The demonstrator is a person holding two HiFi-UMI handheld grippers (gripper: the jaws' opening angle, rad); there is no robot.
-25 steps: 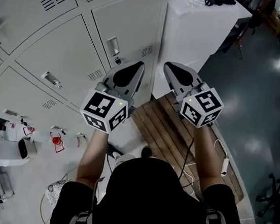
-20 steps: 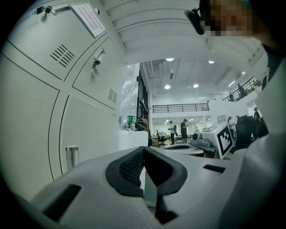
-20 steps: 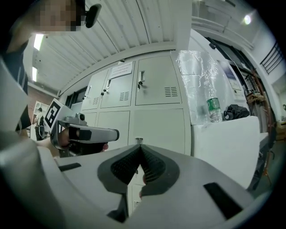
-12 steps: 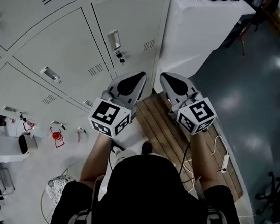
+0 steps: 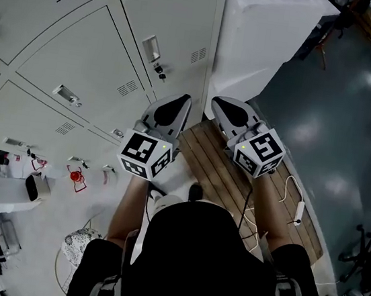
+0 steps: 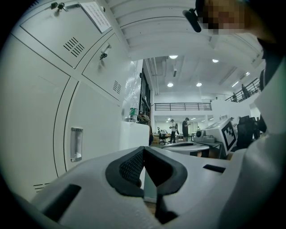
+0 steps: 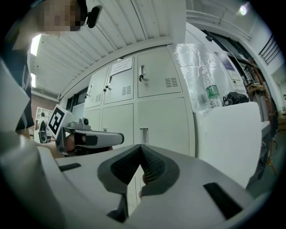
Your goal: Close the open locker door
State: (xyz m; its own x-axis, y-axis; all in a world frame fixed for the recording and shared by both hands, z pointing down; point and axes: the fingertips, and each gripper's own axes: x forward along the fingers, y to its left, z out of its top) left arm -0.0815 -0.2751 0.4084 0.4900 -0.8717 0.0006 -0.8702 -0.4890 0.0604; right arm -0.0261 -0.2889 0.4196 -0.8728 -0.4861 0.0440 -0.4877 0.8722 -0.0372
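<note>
At the left, the grey sheet-metal locker doors are standing in one smooth bank. Each has small vent slits and a recessed metal handle. Every door that is showing is lying flush, so I cannot tell which one is the task's.

Just beside them the left gripper, of pale grey plastic with a marker cube, is pointing along the lockers. Its ribbed black pads are pressing together on nothing. The right gripper is hovering over a brown slatted wooden bench, with its pads likewise closed and empty.

Behind is standing a white box-shaped cabinet. The right gripper view is showing a clear plastic bottle on its top. Only the head view is showing the glossy dark floor.
</note>
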